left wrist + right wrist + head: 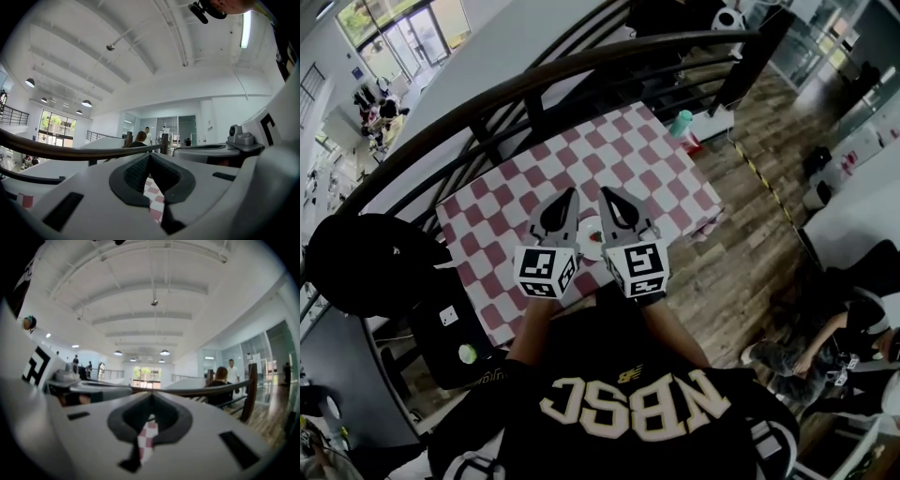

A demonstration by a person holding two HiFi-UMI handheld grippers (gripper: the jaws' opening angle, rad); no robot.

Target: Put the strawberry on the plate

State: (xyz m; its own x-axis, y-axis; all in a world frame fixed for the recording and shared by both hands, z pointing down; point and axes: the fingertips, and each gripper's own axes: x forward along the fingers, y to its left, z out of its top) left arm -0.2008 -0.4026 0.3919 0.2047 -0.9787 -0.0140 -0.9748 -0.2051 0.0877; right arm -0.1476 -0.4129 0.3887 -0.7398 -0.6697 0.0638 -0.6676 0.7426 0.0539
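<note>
Currently my grey left gripper (571, 196) and right gripper (607, 195) are shut, empty; descending closed could knock the round white plate (587, 228).

Both are the same build. The left gripper (569, 199) and right gripper (607, 197) have pale grey shells tapering to a point, with black ribbed pads (136, 174) inside. Each has a cube (546, 270) with black-and-white square markers at the near end. The person wears a black shirt (609, 452) with big cream NBSC lettering (639, 405) and white trim (767, 433) by the shoulders.
</note>
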